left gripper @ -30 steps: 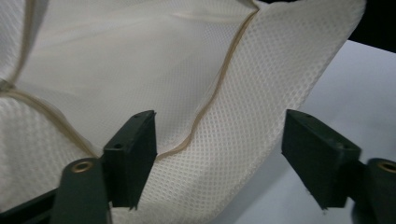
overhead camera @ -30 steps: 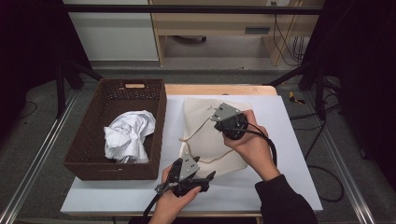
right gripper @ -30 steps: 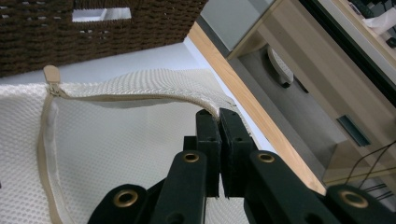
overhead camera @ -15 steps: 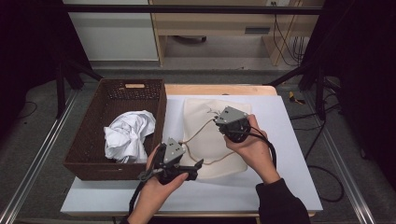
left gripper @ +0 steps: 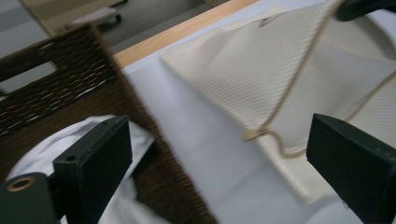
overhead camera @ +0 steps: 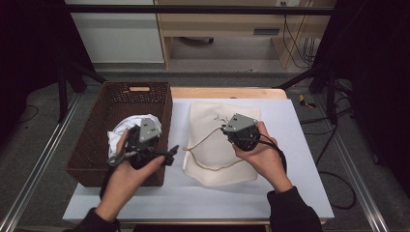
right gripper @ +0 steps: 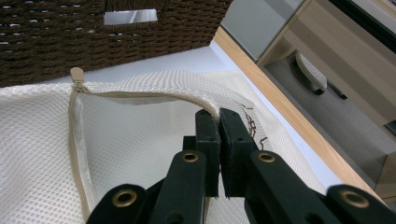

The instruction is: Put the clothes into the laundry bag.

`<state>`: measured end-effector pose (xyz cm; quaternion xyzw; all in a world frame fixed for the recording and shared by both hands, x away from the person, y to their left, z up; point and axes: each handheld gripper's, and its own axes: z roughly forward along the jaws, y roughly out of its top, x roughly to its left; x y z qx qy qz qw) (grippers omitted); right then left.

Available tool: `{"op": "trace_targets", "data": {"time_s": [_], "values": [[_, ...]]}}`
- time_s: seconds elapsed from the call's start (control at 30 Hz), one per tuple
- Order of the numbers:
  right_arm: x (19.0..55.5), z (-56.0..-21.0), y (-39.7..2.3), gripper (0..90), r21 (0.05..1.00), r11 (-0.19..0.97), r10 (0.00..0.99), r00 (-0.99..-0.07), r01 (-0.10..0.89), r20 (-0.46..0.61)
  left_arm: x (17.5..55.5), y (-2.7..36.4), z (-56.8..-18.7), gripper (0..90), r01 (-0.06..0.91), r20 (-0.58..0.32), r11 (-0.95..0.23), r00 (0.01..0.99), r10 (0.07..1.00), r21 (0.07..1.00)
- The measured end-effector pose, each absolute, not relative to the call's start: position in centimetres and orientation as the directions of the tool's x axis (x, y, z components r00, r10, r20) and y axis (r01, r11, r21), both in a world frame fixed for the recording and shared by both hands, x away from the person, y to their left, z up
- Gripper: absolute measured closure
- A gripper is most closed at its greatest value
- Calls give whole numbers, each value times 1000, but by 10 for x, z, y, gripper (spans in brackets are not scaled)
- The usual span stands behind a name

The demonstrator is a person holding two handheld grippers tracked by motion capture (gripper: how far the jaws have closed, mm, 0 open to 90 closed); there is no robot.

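Left gripper (overhead camera: 167, 155) has swung over from the near table edge to the basket (overhead camera: 92, 145) rim since a second ago, jaws wide apart and empty. Right gripper (overhead camera: 231, 131) hasn't budged, pinched tight on the zipper edge of the mesh laundry bag (overhead camera: 220, 166), holding the mouth up. The bag lies flat on the white table (overhead camera: 300, 145) beside the basket. White garment (overhead camera: 118, 133) in the basket looks soft, light and floppy; I'd grab a bunched fold on top.

A lab or workshop, metal rails (overhead camera: 34, 179) beside the table (overhead camera: 300, 145), loose cables (overhead camera: 295, 43), wooden bench (overhead camera: 232, 24), dark curtains (overhead camera: 372, 72)
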<state>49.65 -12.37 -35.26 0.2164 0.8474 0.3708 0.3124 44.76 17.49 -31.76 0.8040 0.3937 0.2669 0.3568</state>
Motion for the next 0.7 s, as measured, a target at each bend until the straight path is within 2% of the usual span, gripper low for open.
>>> {"op": "trace_targets", "data": {"time_s": [0.1, 0.2, 0.37, 0.5, 0.53, 0.7], "values": [[496, -352, -125, 872, 767, 627, 601, -711, 137, -365, 464, 201, -305, 61, 475, 196, -441, 480, 855, 761], [497, -352, -126, 872, 767, 626, 601, -714, 140, -360, 483, 222, -306, 61, 526, 196, -416, 423, 885, 742], [497, -353, -126, 870, 765, 628, 597, -719, 141, -357, 511, 243, -327, 61, 614, 181, -381, 364, 914, 691], [497, -355, -124, 869, 765, 628, 595, -722, 144, -353, 528, 250, -345, 63, 664, 188, -395, 363, 913, 635], [497, -356, -124, 866, 762, 632, 591, -725, 144, -354, 538, 256, -354, 69, 684, 193, -373, 328, 925, 627], [498, -357, -123, 864, 763, 630, 592, -727, 148, -347, 550, 271, -366, 63, 716, 171, -327, 284, 943, 616]]}}
